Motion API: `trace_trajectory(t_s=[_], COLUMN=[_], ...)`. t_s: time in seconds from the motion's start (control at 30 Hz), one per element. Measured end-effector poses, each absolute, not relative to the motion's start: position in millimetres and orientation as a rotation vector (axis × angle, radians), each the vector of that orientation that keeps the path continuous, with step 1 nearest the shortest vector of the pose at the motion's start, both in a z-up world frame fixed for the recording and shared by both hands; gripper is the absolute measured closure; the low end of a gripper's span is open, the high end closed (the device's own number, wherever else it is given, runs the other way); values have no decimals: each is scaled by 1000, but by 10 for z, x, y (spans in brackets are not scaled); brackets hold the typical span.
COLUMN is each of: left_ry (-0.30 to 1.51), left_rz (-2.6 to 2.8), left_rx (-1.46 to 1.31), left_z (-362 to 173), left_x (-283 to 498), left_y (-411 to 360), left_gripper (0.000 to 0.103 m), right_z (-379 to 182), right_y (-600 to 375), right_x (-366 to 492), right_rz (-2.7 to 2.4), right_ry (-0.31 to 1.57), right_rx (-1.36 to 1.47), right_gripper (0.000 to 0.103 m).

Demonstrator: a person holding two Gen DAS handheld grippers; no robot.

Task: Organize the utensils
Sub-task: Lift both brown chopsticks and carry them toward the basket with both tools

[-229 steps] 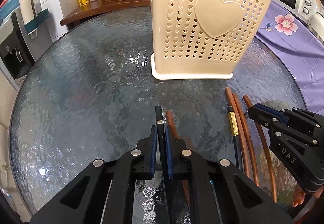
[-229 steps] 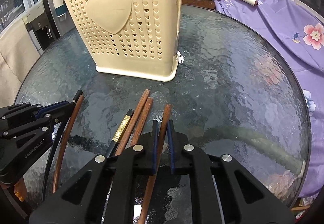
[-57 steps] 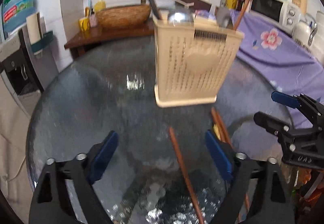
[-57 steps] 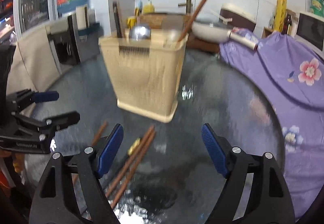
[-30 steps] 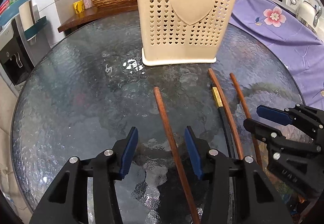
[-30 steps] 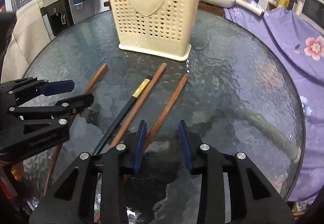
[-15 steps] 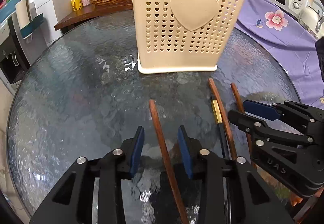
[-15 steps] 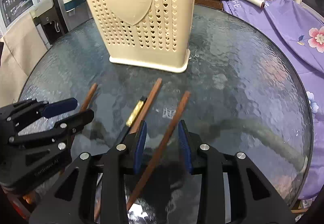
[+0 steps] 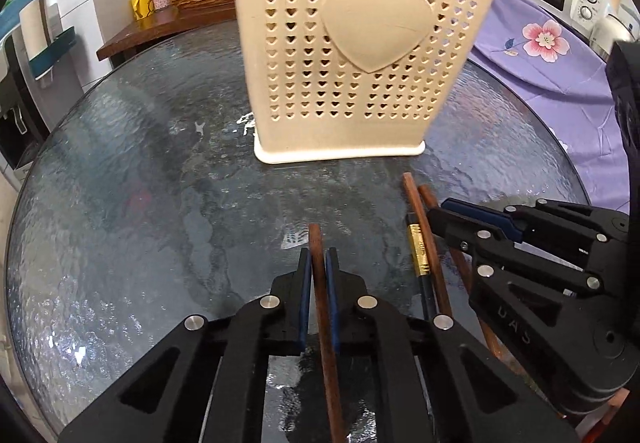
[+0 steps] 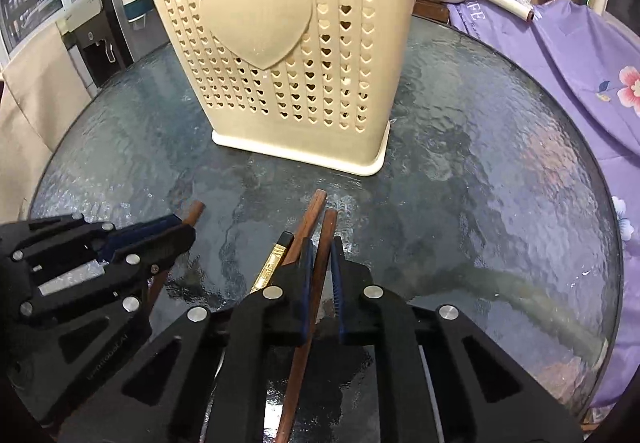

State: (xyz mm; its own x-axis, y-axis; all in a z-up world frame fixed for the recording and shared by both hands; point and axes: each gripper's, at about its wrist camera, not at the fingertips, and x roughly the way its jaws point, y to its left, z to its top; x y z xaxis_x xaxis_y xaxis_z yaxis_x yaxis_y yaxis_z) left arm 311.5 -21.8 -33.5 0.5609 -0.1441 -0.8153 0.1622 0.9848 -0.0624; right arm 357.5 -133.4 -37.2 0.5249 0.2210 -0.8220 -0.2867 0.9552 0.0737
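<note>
Two grippers are in view: the left gripper [image 9: 319, 263] and the right gripper [image 10: 321, 251], each closed on one brown chopstick. On the counter [image 9: 120, 183] lie four chopsticks in all: three brown wooden ones, the left-held chopstick [image 9: 320, 283], the right-held chopstick [image 10: 316, 283] and a loose brown chopstick [image 10: 308, 223], plus one black chopstick with a gold band [image 10: 276, 255]. One cream utensil holder [image 9: 352, 55] stands there
</note>
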Motion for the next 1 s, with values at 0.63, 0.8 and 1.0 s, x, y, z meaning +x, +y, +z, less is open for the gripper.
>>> trace_trajectory(t_s=[0.63,0.8,1.0], left_ry=[887,799,687], left_rz=[-209,-232,-241], left_rx=[-29,-53,-43], left_z=[19,391,828], left_x=[3034,2868,2659], left_y=[-151,-98,-67], left_gripper=[96,96,96], right_z=[-14,382,870], right_y=[-1645,-1760,-1928], right_x=[3491,3326,3065], right_rz=[369,418,478], right_ry=[853,773,676], right_rx=[45,75,102], right_gripper=[95,95,95])
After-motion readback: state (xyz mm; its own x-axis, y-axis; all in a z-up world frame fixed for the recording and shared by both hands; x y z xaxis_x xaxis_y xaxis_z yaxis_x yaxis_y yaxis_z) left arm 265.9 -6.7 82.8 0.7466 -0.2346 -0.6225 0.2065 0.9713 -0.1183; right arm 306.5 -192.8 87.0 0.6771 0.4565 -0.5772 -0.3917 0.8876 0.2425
